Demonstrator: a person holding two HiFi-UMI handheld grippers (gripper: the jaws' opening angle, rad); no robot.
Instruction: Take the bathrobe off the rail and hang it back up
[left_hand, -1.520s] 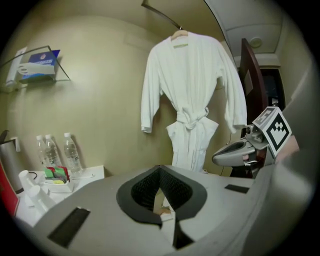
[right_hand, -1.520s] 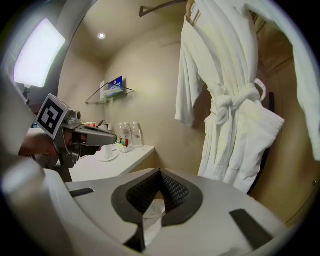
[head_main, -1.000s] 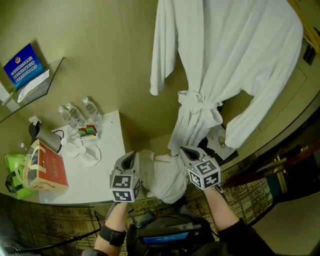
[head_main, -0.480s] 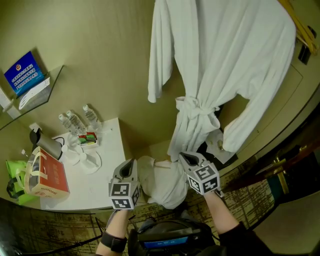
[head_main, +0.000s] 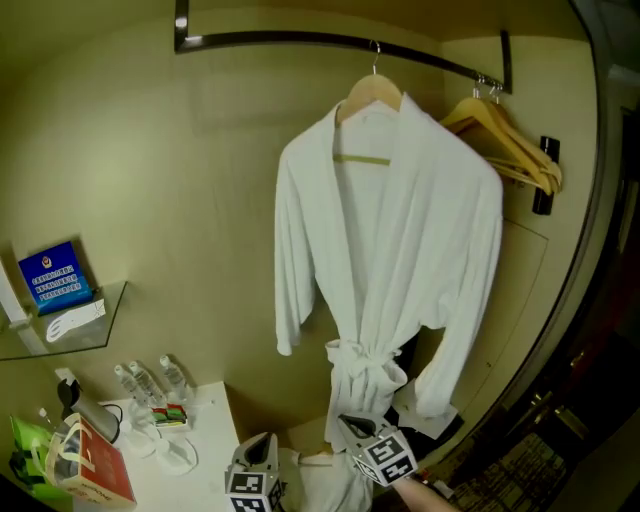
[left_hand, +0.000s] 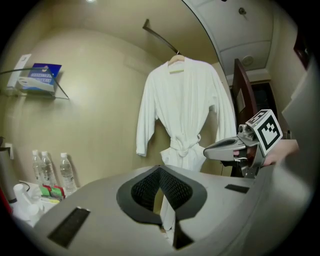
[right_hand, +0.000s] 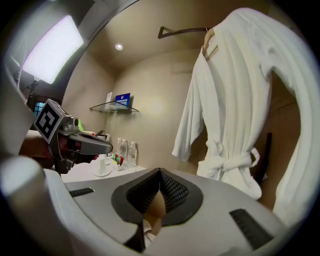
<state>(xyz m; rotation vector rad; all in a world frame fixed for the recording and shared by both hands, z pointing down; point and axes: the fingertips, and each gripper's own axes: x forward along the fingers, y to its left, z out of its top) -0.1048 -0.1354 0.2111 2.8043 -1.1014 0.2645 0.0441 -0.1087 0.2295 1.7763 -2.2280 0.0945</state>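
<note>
White terry bathrobe (head_main: 390, 250) on wooden hanger (head_main: 372, 95), hooked over dark metal rail (head_main: 300, 40) at far wall. Long axis vert.: collar up, hem down, front facing near side, belt tied. Bare rail + wall to left; spare wooden hangers (head_main: 510, 140) crowding right end. Left gripper (head_main: 260, 445) & right gripper (head_main: 352, 428) low by hem, jaws pressed together on both.

The head view's bottom edge cuts off the left tongs (head_main: 260, 447), the right tongs (head_main: 348, 424), the table (head_main: 207, 462) and a red box (head_main: 93, 472). The hem of the bathrobe (head_main: 390, 240) is hidden behind the right tongs. Print on the blue sign (head_main: 55, 272) is too small to read.
</note>
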